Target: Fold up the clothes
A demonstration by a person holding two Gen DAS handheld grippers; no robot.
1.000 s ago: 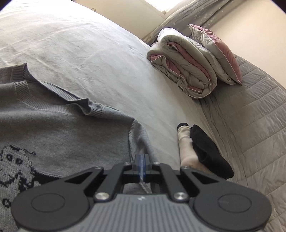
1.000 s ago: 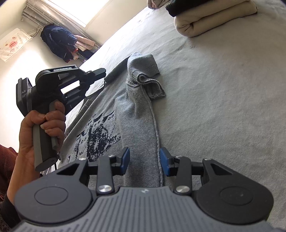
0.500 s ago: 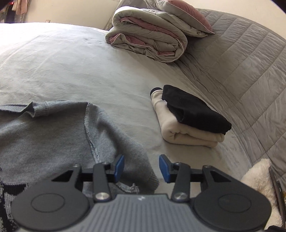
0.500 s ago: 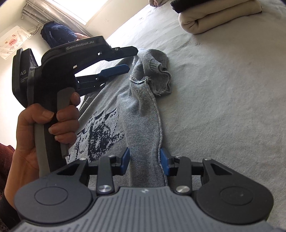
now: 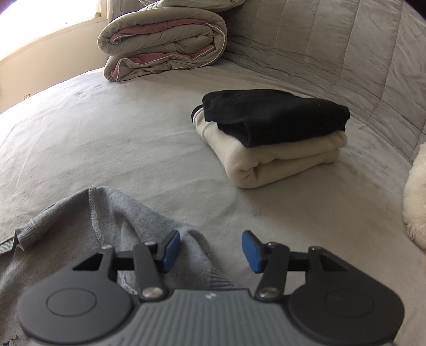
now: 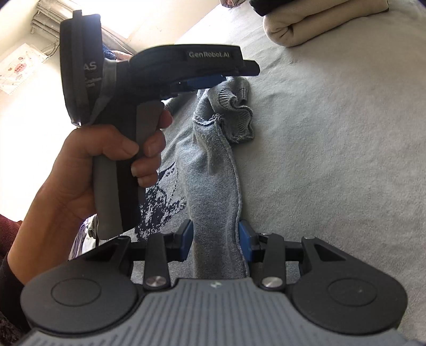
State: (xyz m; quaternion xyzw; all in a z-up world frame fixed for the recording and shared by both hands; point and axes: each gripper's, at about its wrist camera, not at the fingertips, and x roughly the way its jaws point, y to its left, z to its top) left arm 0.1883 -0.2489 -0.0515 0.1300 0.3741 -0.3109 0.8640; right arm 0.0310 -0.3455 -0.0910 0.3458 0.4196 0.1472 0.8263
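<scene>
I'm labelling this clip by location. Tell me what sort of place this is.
Most likely a bedroom. The work surface is a bed with a grey sheet, a rolled duvet lies at its far end beside a quilted headboard, and folded clothes sit stacked on it.

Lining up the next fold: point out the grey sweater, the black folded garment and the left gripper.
grey sweater (image 6: 213,202), right wrist view, on the folded-over sleeve.
black folded garment (image 5: 274,114), left wrist view, on its top face.
left gripper (image 5: 210,250), left wrist view, midway between its open blue fingertips.

Blown-out window (image 5: 40,24) glare, fisheye warping
</scene>
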